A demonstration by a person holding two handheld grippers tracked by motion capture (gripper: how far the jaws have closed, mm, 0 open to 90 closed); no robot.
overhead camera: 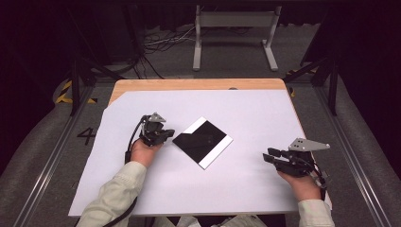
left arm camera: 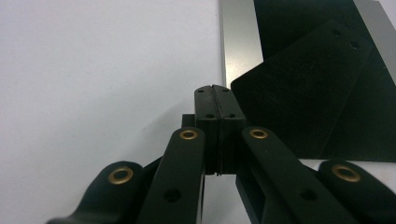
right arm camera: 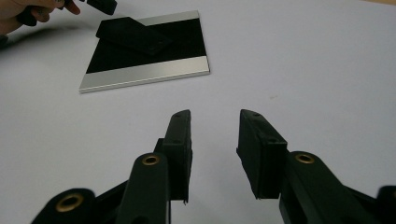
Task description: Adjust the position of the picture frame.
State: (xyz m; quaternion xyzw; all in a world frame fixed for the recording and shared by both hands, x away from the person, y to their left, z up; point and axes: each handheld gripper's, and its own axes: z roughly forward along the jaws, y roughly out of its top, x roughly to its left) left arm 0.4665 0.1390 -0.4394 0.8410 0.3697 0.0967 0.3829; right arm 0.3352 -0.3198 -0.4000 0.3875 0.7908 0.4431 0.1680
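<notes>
A square plate, black with a silver strip along two opposite edges, lies flat in the middle of the white sheet. On it rests a thin black piece with two small holes near one end, also visible in the right gripper view. My left gripper sits at the plate's left corner with its jaws pressed together and nothing visible between them, just short of the black piece. My right gripper is off to the right, apart from the plate, its jaws open and empty.
The white sheet covers most of a wooden table. Beyond the far edge are a metal stand and cables on the floor. The person's sleeves enter from the bottom.
</notes>
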